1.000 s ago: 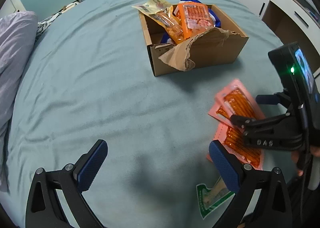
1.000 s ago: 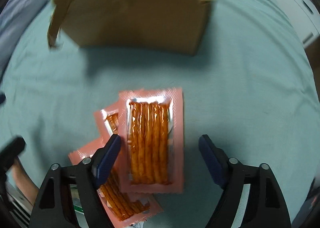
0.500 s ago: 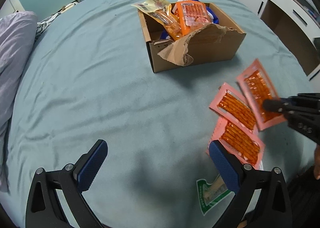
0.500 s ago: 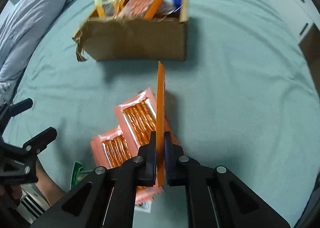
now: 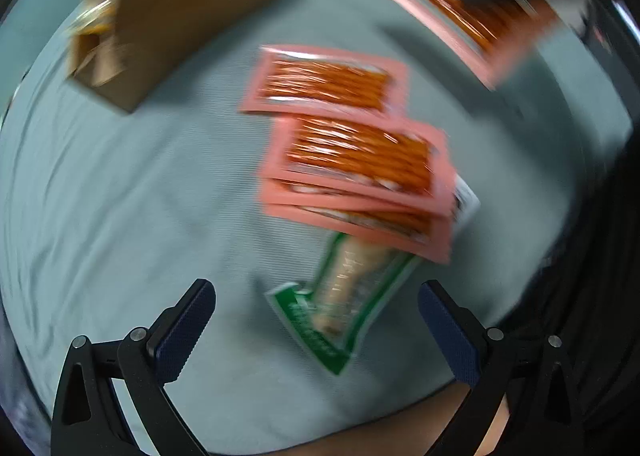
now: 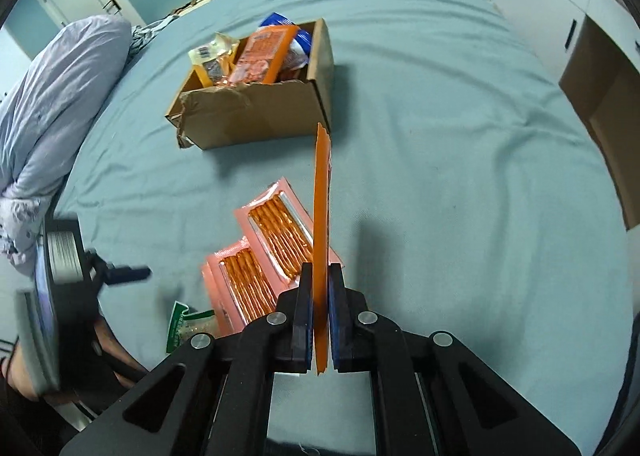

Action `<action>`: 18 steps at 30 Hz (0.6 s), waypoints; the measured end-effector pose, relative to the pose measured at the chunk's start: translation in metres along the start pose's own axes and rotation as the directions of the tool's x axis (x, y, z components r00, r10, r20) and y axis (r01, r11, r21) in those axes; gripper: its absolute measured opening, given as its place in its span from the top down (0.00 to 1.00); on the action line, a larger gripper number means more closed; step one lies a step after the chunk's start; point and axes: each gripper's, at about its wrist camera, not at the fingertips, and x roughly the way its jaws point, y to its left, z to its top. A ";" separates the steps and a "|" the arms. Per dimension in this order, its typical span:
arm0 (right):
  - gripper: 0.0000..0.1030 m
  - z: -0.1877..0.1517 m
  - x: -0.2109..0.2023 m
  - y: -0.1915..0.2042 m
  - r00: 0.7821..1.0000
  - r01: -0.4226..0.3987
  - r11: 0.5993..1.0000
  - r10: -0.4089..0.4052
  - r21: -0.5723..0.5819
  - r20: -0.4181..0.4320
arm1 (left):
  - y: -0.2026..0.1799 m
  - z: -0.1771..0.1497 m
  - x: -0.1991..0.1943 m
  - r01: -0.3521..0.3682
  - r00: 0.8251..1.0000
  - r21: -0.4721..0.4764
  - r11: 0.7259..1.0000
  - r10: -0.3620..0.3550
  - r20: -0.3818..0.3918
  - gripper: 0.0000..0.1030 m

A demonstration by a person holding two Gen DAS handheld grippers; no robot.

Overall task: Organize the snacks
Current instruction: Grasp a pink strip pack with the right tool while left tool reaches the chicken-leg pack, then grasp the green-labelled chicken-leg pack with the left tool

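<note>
Right gripper (image 6: 318,316) is pinching an orange snack packet (image 6: 321,224) edge-on, packet sticking up and away from the pressed-together pads; two matching packets (image 6: 264,256) are lying on the teal bedspread (image 6: 460,184) just left of it; cardboard box (image 6: 256,116) of snacks is sitting farther off; left gripper (image 5: 316,330) is hanging spread wide, empty, over a green-edged packet (image 5: 344,296).

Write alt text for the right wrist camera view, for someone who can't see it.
The right gripper, jaws shut, holds a flat orange snack packet edge-on above a teal bedspread. Below lie two pink packets of orange sticks and a green-edged packet; beyond stands an open cardboard box holding snacks.
</note>
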 end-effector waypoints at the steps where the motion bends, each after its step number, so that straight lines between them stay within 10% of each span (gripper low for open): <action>1: 0.96 0.003 0.001 -0.001 1.000 0.000 1.000 0.001 0.009 -0.004 | -0.005 0.000 0.004 -0.012 1.000 0.019 1.000 0.012 -0.011 0.00; 4: 0.96 0.009 0.007 -0.002 1.000 -0.011 1.000 0.011 0.028 -0.008 | -0.015 0.002 0.022 -0.102 0.994 0.056 0.993 0.105 -0.044 0.05; 9: 0.96 0.015 0.017 -0.007 1.000 -0.022 0.998 0.022 0.052 -0.004 | -0.029 0.006 0.025 0.004 0.999 0.068 0.998 -0.001 -0.043 0.67; 18: 0.96 0.021 0.020 -0.013 1.000 -0.020 0.996 0.020 0.084 0.010 | -0.067 -0.004 0.003 0.005 0.999 0.127 0.992 -0.009 0.032 0.78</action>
